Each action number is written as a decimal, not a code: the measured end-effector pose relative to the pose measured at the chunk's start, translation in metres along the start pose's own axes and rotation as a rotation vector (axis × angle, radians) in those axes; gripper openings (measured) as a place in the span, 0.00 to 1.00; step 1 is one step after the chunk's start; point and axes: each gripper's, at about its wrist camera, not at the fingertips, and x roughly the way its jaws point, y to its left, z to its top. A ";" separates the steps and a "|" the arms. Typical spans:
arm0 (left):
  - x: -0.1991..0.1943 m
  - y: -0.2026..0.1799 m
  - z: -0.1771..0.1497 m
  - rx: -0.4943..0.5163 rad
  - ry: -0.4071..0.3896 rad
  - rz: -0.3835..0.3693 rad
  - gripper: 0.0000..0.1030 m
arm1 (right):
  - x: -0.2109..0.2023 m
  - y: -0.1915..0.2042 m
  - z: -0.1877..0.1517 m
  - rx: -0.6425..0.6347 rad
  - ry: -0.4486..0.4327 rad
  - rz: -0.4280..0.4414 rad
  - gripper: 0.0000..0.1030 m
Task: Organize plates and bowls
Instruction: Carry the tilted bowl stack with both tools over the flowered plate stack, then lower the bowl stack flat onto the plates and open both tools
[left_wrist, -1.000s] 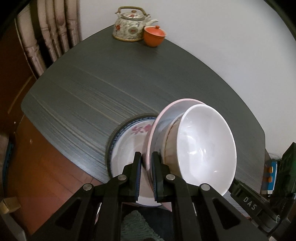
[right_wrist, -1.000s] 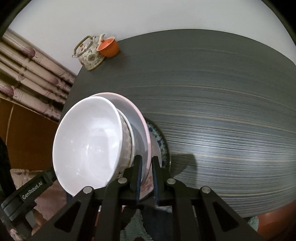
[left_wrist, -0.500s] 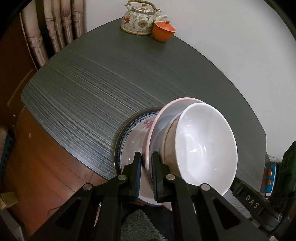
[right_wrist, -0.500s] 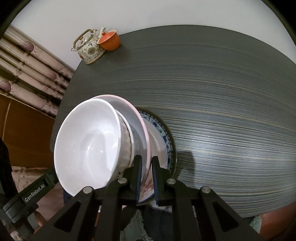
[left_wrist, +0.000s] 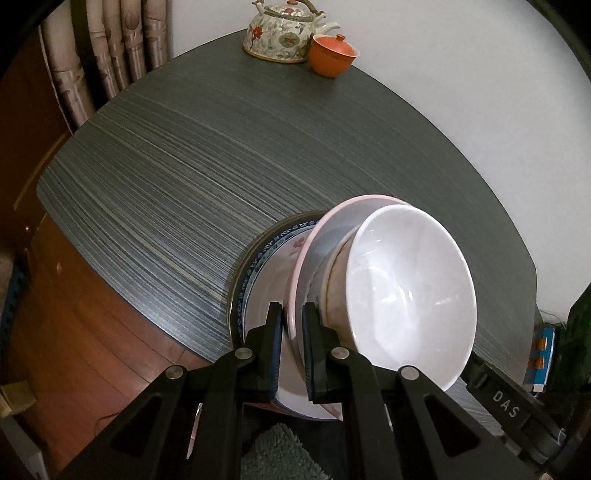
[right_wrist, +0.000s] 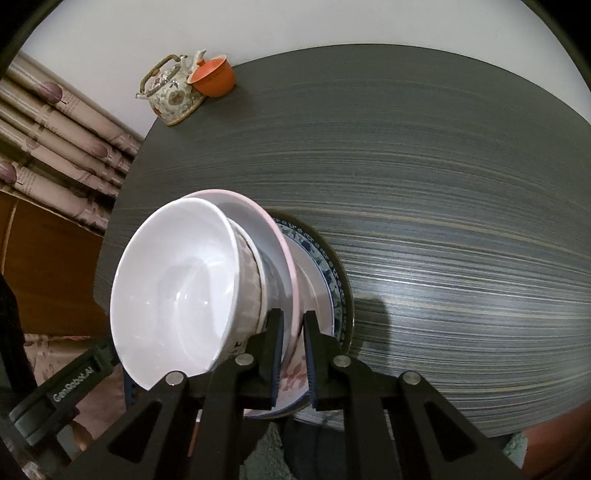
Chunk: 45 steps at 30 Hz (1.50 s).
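Note:
A pink-rimmed plate (left_wrist: 314, 243) (right_wrist: 280, 243) carries a white bowl (left_wrist: 410, 295) (right_wrist: 173, 291) nested in a patterned bowl (left_wrist: 334, 280) (right_wrist: 249, 291). My left gripper (left_wrist: 293, 325) is shut on the pink plate's rim at one side, and my right gripper (right_wrist: 293, 328) is shut on the rim at the opposite side. The stack hangs just above a blue-patterned plate (left_wrist: 258, 266) (right_wrist: 328, 266) that lies near the front edge of the dark table (left_wrist: 221, 155) (right_wrist: 443, 184). Whether the pink plate touches the one below is hidden.
A floral teapot (left_wrist: 284, 33) (right_wrist: 171, 92) and an orange lidded cup (left_wrist: 332, 53) (right_wrist: 214, 77) stand at the table's far edge by the white wall. Curtains (left_wrist: 110, 55) hang at the left. Wooden floor and a green mat (left_wrist: 273, 454) lie below the front edge.
Both grippers have carried the pink plate with its bowls down and forward over the blue-patterned plate. The lower plate now shows more fully on the table.

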 end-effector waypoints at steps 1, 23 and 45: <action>0.000 0.000 -0.001 0.002 -0.002 0.001 0.07 | 0.000 0.001 0.000 -0.004 -0.002 -0.002 0.12; -0.002 0.002 0.001 -0.004 -0.029 0.055 0.25 | -0.007 0.001 0.001 -0.015 -0.016 -0.042 0.31; -0.042 0.005 -0.029 0.029 -0.152 0.128 0.55 | -0.054 -0.018 -0.031 -0.090 -0.138 -0.062 0.60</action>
